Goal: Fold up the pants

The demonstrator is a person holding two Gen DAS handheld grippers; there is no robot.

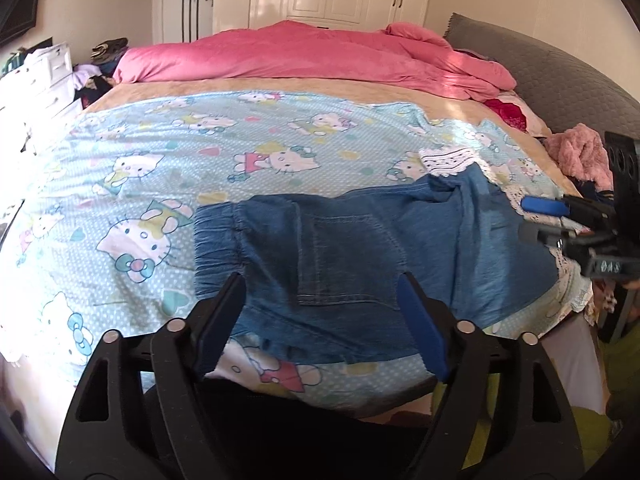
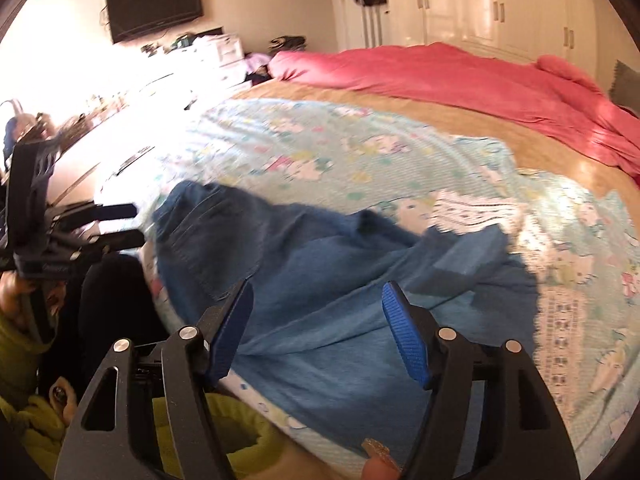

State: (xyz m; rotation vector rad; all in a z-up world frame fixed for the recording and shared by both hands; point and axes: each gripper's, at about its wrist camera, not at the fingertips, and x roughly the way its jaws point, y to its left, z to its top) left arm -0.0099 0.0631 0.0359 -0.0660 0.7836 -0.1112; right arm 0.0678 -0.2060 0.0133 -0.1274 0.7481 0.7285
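Pants (image 1: 360,248) lie flat at near edge of bed (image 1: 280,92), atop cartoon sheet (image 1: 160,160). Left hand-held gripper (image 1: 320,316) and right hand-held gripper (image 2: 316,320): both wide open, nothing held, above denim.

My risk call: near hem overhangs bed edge (loose fabric), so one-sided pull could drag pants off or bunch fold.

Long axis runs along near edge; waistband (image 1: 216,240) points left.
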